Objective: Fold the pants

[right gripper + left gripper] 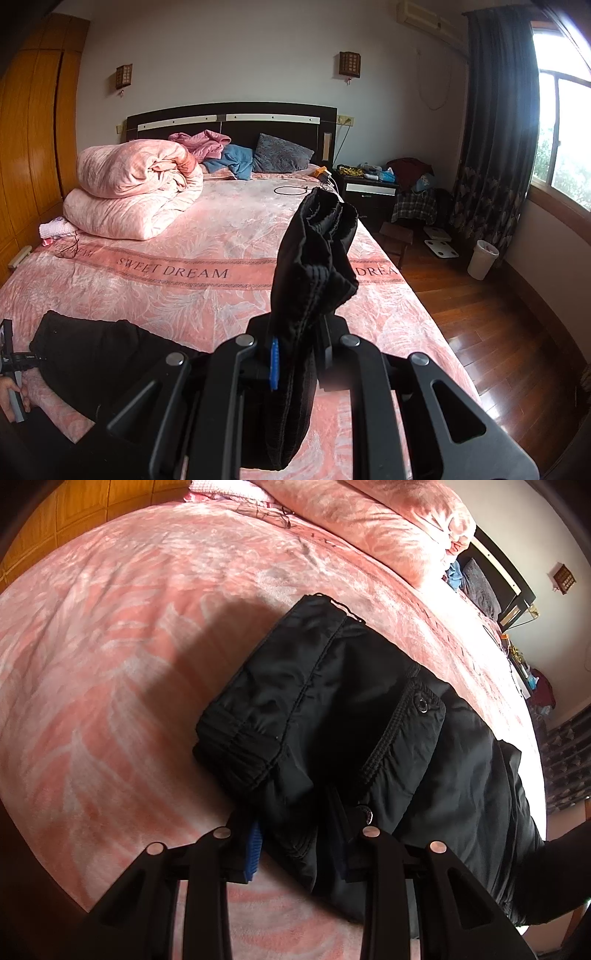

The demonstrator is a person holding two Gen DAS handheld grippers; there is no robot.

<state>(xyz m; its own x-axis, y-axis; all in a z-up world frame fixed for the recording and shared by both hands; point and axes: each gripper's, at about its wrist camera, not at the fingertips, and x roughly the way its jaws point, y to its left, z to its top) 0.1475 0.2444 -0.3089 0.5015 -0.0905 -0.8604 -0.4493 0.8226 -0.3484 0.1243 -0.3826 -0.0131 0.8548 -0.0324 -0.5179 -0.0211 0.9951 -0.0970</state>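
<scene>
Black pants (332, 709) lie in folded layers on the pink bedspread (110, 646), with an elastic waistband and a snap showing. My left gripper (299, 834) is shut on the near edge of the pants, its blue pad against the cloth. In the right wrist view my right gripper (295, 354) is shut on another part of the black pants (314, 258), which stands up bunched above the fingers, lifted off the bed. More of the pants (96, 354) lies at the lower left.
A rolled pink duvet (136, 188) sits at the head of the bed with pillows and clothes. A cable loop (290, 190) lies on the bed. A nightstand (369, 190), stool, white bin (482, 258) and wooden floor are to the right.
</scene>
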